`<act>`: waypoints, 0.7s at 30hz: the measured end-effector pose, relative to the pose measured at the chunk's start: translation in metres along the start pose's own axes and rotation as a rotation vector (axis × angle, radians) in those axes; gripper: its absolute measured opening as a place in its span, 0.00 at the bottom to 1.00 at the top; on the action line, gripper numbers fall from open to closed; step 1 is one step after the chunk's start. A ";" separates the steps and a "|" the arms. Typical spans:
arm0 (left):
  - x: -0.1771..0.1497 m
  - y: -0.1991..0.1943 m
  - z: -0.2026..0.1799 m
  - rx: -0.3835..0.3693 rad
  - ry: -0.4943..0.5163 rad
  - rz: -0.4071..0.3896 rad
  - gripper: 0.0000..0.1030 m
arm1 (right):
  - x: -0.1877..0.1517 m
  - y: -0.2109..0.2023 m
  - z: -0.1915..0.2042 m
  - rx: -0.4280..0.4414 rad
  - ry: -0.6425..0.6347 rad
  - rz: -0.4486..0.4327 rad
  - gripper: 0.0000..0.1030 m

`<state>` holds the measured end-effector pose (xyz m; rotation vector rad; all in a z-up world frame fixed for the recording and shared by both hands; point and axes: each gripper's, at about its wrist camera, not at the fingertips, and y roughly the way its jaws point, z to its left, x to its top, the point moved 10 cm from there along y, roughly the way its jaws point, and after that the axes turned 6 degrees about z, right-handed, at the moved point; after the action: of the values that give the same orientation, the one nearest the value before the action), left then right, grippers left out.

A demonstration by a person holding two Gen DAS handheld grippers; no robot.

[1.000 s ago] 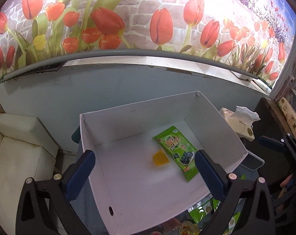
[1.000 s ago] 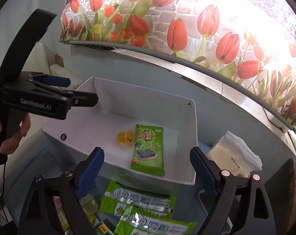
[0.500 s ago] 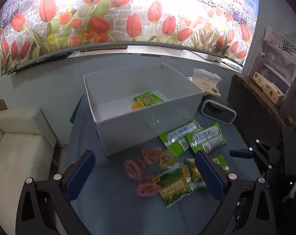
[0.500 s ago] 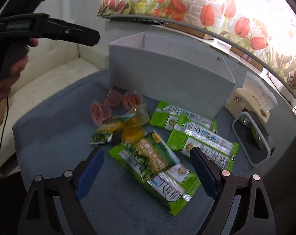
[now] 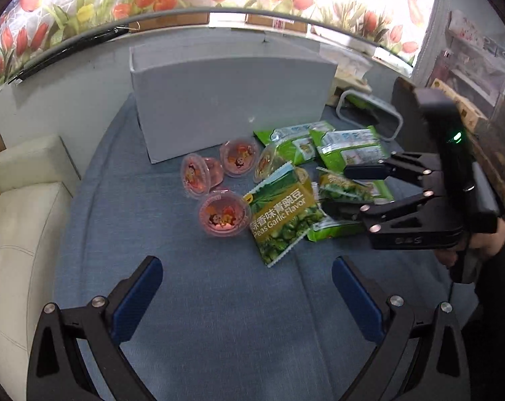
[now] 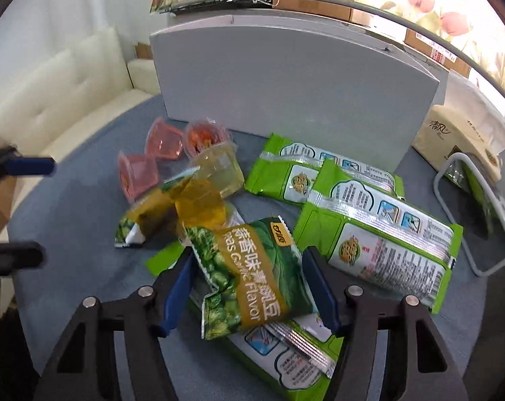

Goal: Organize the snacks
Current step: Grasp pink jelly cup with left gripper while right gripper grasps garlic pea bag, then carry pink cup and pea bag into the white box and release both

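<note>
A round table [image 5: 219, 317] covered in blue cloth fills the middle of the room; at its twelve o'clock edge stands a white cardboard box [image 5: 232, 100], its near wall hiding whatever is inside; at two o'clock from the box lies a white-framed tray [image 6: 473, 220] beside a tissue pack [image 6: 453, 140]; in front of the box, near the table's centre, the snacks lie heaped; two long green packets [image 6: 379, 230] sit side by side at three o'clock of the heap, one overlapping the other; a garlic pea bag [image 5: 282, 214] lies at the heap's six o'clock, and a second pea bag [image 6: 249, 277] rests on another long green packet; pink jelly cups [image 5: 224, 212] cluster at nine o'clock, with a yellow jelly cup [image 6: 202, 210] among them; the right gripper [image 6: 249, 287] has just been closing, its blue pads set either side of the second pea bag, though I cannot tell whether they press it yet; the left gripper [image 5: 247, 295] hangs over bare cloth at six o'clock with its tongs wide apart and nothing between them.
</note>
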<state>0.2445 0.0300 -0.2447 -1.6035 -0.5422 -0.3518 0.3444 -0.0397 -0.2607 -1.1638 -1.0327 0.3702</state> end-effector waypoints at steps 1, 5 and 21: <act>0.002 0.004 0.000 0.004 0.006 0.001 1.00 | 0.000 0.000 -0.002 0.012 0.013 0.002 0.55; 0.011 0.021 -0.003 -0.041 0.035 0.003 1.00 | 0.004 -0.002 -0.014 0.065 0.050 0.006 0.42; 0.043 0.071 0.038 0.052 -0.043 0.047 0.50 | -0.002 -0.056 0.001 0.077 0.062 -0.097 0.31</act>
<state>0.3154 0.0699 -0.2863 -1.5736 -0.5416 -0.2659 0.3285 -0.0627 -0.2121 -1.0465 -1.0085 0.2930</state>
